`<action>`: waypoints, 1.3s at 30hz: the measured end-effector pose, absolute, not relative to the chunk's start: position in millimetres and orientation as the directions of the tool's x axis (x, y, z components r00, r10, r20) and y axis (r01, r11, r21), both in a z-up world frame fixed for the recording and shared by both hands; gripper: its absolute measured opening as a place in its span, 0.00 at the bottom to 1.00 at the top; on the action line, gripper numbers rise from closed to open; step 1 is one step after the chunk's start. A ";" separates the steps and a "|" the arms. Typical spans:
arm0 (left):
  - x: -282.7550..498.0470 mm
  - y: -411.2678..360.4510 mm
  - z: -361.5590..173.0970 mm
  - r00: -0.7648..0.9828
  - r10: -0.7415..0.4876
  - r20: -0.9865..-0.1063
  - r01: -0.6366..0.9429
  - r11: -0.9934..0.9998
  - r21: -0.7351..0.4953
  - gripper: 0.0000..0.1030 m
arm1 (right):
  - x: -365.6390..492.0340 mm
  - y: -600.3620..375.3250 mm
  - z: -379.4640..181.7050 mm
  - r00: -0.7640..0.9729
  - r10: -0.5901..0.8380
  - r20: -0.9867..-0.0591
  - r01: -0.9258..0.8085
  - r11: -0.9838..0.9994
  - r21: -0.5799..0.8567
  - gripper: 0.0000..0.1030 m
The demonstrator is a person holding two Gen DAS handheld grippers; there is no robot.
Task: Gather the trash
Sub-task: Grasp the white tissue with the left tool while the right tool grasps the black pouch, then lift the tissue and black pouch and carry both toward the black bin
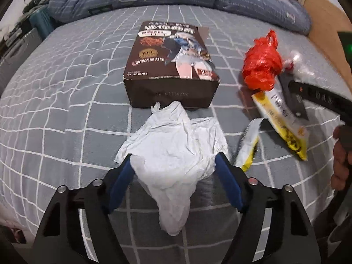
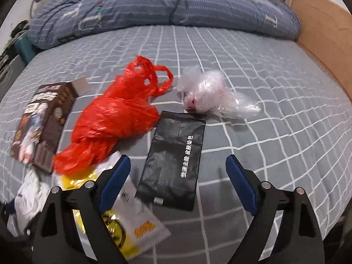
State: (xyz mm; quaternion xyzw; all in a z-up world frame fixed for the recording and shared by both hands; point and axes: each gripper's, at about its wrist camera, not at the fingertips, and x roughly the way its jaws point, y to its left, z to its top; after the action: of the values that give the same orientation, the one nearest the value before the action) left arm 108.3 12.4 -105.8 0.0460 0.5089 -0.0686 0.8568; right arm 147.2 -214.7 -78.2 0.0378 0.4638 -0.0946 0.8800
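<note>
A crumpled white tissue [image 1: 176, 145] lies on the grey checked bed sheet [image 1: 66, 110], and my left gripper [image 1: 173, 156] has closed on it, blue pads touching both of its sides. Behind it lies a brown printed box [image 1: 169, 66]. To the right are a red plastic bag [image 1: 261, 66], a yellow and white wrapper [image 1: 283, 123] and a small silver wrapper [image 1: 248, 145]. My right gripper [image 2: 177, 157] is open above a black sachet [image 2: 173, 160], pads clear of it. Its left finger hangs over the yellow wrapper [image 2: 136, 220]. The red bag [image 2: 114, 118] and a clear plastic bag [image 2: 211, 94] lie beyond.
A rolled blue duvet [image 2: 154, 4] runs along the far side of the bed. A wooden bed frame [image 2: 319, 22] borders the right side. The brown box [image 2: 41, 121] lies at the left. A person's hand [image 1: 341, 154] is at the right edge of the left wrist view.
</note>
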 end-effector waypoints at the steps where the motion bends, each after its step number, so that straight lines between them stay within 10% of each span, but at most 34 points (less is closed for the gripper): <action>1: 109.8 9.8 -107.9 0.467 -0.056 -0.883 0.170 0.985 0.027 0.60 | 151.6 -215.9 -82.7 0.541 -0.130 -0.831 0.211 0.977 -0.016 0.80; 11: 109.1 5.5 -110.1 0.463 -0.115 -0.879 0.218 0.976 -0.013 0.18 | 167.0 -220.8 -104.8 0.502 -0.124 -0.856 0.237 0.971 -0.002 0.65; 39: 103.4 11.9 -96.7 0.481 -0.155 -0.863 0.204 0.977 -0.062 0.14 | 162.6 -222.1 -99.3 0.518 -0.118 -0.847 0.202 0.979 -0.013 0.37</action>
State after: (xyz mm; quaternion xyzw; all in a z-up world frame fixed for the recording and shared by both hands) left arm 103.4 11.9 -96.7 0.0244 0.4986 -0.1042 0.8602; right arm 162.6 -222.1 -99.3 0.0433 0.4821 -0.0919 0.8702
